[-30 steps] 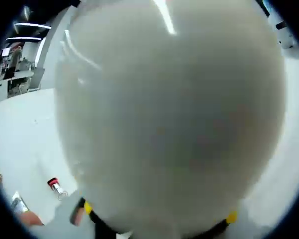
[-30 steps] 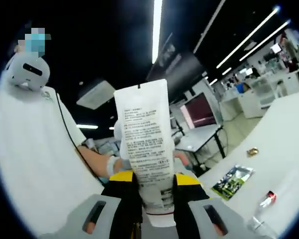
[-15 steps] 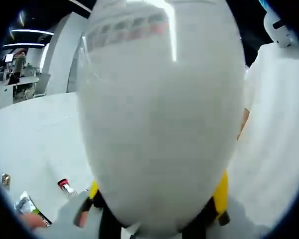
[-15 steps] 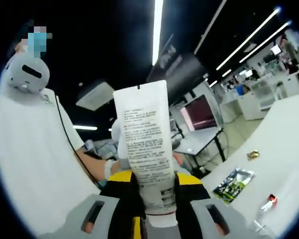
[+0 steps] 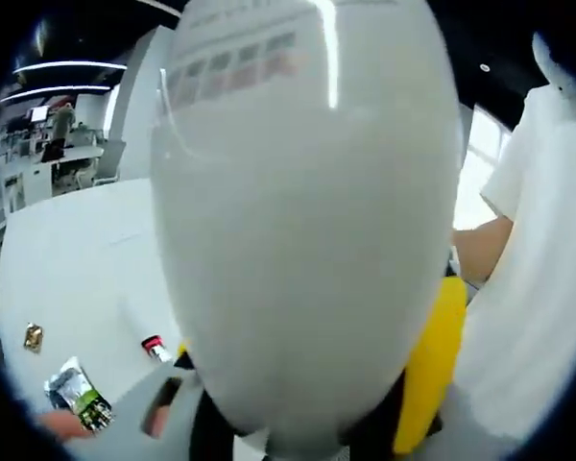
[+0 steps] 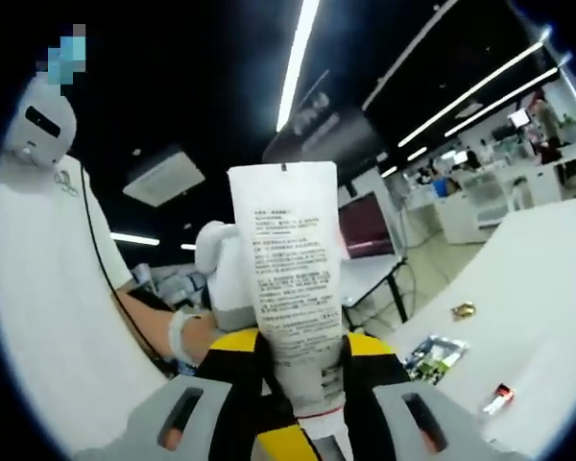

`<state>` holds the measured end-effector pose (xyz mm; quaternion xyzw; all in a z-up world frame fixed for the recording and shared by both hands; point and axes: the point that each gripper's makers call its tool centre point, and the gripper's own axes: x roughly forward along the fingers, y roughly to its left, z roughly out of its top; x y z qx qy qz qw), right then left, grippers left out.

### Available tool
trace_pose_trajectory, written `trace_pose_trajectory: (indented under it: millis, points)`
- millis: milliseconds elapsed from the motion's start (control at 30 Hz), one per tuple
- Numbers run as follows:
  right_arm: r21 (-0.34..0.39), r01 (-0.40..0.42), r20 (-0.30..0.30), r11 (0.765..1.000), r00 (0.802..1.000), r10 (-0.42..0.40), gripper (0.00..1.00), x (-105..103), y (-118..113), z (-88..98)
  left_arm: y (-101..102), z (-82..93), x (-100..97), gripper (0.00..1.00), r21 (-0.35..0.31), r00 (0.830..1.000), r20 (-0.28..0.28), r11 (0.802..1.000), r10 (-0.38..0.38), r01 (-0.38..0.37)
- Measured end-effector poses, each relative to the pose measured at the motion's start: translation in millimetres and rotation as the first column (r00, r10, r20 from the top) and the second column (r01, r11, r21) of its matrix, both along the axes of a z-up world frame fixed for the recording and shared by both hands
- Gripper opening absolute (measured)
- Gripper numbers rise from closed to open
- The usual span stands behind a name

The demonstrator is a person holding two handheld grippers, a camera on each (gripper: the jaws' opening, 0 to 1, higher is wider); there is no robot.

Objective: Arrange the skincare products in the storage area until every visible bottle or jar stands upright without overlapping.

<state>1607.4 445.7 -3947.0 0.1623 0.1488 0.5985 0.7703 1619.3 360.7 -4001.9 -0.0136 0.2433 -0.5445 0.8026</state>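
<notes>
Right gripper view: my right tongs clamp one white printed tube near its cap, long axis straight out along the jaws and well above the white counter. My left tongs clasp one large white bottle. On the counter beyond lie one green sachet, one red-capped vial and one small gold piece.

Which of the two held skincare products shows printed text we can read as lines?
The flat white tube in the right gripper; the left gripper's rounded bottle looks blurred.
</notes>
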Motion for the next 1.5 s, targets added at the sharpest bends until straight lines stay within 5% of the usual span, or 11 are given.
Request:
trace_pose_trajectory:
  millis: [133, 533, 833, 933, 1133, 1233, 1333, 1500]
  points:
    - [-0.028, 0.106, -0.020, 0.994, 0.994, -0.107, 0.31, 9, 2, -3.0, 6, -2.6, 10.1, 0.34, 0.021, 0.997, -0.006, 0.997, 0.076, -0.076]
    - [-0.090, 0.240, -0.026, 0.967, 0.970, -0.243, 0.30, 20, 3, -5.4, 15, -12.6, 27.0, 0.34, 0.154, 0.974, 0.068, 0.962, 0.216, -0.224]
    - [-0.122, 0.262, 0.010, 0.957, 0.965, -0.263, 0.26, 22, -2, -5.9, 15, -9.5, 29.7, 0.36, 0.150, 0.969, 0.107, 0.959, 0.224, -0.239]
    - [-0.122, 0.236, 0.017, 0.964, 0.972, -0.236, 0.25, 21, -5, -4.1, 12, -3.6, 28.2, 0.37, 0.103, 0.970, 0.113, 0.968, 0.216, -0.228]
    - [-0.099, 0.082, 0.066, 0.992, 0.995, -0.075, 0.24, 6, -3, 4.9, -1, 14.1, 4.4, 0.39, -0.020, 0.997, 0.070, 1.000, 0.014, -0.012]
    - [-0.052, -0.041, 0.071, 0.998, 0.997, 0.044, 0.24, -8, -1, 14.7, -6, 21.8, -13.1, 0.38, -0.067, 0.995, 0.023, 0.993, -0.093, 0.094]
    - [-0.052, -0.095, 0.113, 0.994, 0.989, 0.100, 0.23, -12, -2, 17.4, -8, 22.0, -23.4, 0.37, -0.042, 0.981, 0.059, 0.981, -0.187, 0.189]
    - [-0.043, -0.142, 0.085, 0.989, 0.986, 0.145, 0.24, -19, -3, 18.7, -10, 24.3, -27.4, 0.36, -0.091, 0.984, 0.007, 0.979, -0.181, 0.181]
